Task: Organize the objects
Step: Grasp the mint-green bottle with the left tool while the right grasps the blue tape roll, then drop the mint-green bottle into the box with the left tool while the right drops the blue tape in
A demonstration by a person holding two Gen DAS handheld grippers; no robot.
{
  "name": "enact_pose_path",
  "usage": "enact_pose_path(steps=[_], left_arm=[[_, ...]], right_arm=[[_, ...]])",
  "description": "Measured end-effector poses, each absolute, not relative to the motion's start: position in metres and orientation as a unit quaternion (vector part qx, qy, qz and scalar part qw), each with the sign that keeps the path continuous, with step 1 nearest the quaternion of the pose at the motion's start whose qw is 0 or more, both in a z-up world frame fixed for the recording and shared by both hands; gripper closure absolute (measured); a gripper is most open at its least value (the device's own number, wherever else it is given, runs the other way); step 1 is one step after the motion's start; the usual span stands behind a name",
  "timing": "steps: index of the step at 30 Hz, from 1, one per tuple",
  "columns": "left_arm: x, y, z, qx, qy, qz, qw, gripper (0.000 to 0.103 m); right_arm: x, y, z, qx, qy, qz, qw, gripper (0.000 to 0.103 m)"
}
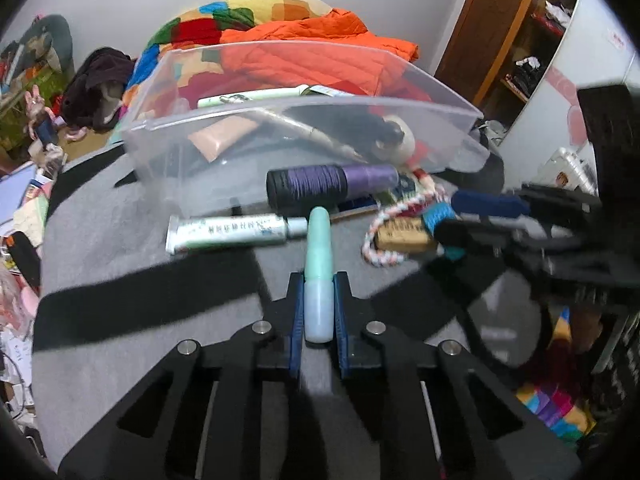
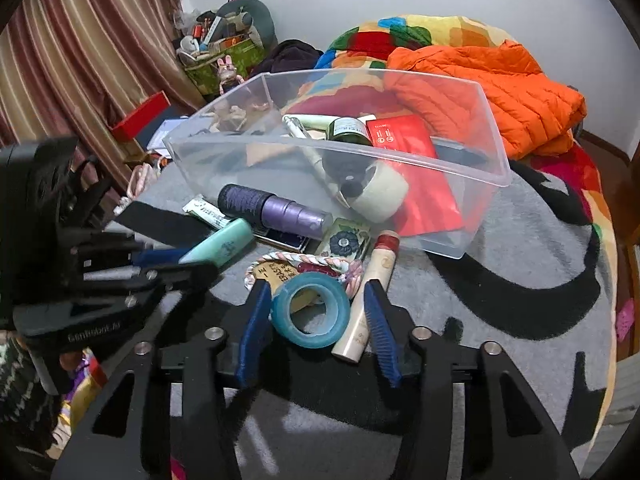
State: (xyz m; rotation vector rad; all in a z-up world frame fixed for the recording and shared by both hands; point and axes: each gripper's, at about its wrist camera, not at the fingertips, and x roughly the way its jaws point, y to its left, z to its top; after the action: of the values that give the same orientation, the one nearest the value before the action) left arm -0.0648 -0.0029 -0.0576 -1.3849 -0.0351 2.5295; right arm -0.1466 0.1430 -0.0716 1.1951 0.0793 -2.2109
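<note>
tube: mint green, pale cap | tape roll: translucent teal | bottle: purple, black cap | bin: clear | blanket: grey, black markings | jacket: orange

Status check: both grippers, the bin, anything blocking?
Left gripper shut on mint tube. Right gripper open around blue tape roll. Clear bin ahead, partly filled. Purple bottle lies before it.
</note>
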Motion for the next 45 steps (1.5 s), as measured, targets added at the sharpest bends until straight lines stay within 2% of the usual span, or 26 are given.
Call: enact_pose_path(steps=[2, 19, 22, 25, 45], left_arm=[[-0.054, -0.001, -0.057, -0.472, -0.001, 0.872, 0.128, 0.089], [-0.064, -0.001, -0.060, -0.467, -0.003, 0.875, 0.124, 0.089], [-0.065, -0.002, -0.061, -0.464, -0.007, 0.878, 0.119, 0.089], [-0.063, -0.003, -0.060, -0.460, -0.009, 0.881, 0.113, 0.089], [-0.059, -0.021, -0.003, -0.387, -0.063, 0.914, 0.101, 0.089]], right_arm=[[-0.144, 0.140, -0.070, 0.449, 0.040, -0.838, 0.308, 0.068], [-0.138, 0.140, -0.083, 0.465, 0.050, -0.831, 0.301, 0.068], [-0.137, 0.142, -0.082, 0.464, 0.041, -0.833, 0.300, 0.079], [-0.136, 0.145, -0.080, 0.460, 0.035, -0.836, 0.298, 0.086], [-0.141, 0.161, -0.016, 0.374, 0.020, -0.885, 0.276, 0.087]])
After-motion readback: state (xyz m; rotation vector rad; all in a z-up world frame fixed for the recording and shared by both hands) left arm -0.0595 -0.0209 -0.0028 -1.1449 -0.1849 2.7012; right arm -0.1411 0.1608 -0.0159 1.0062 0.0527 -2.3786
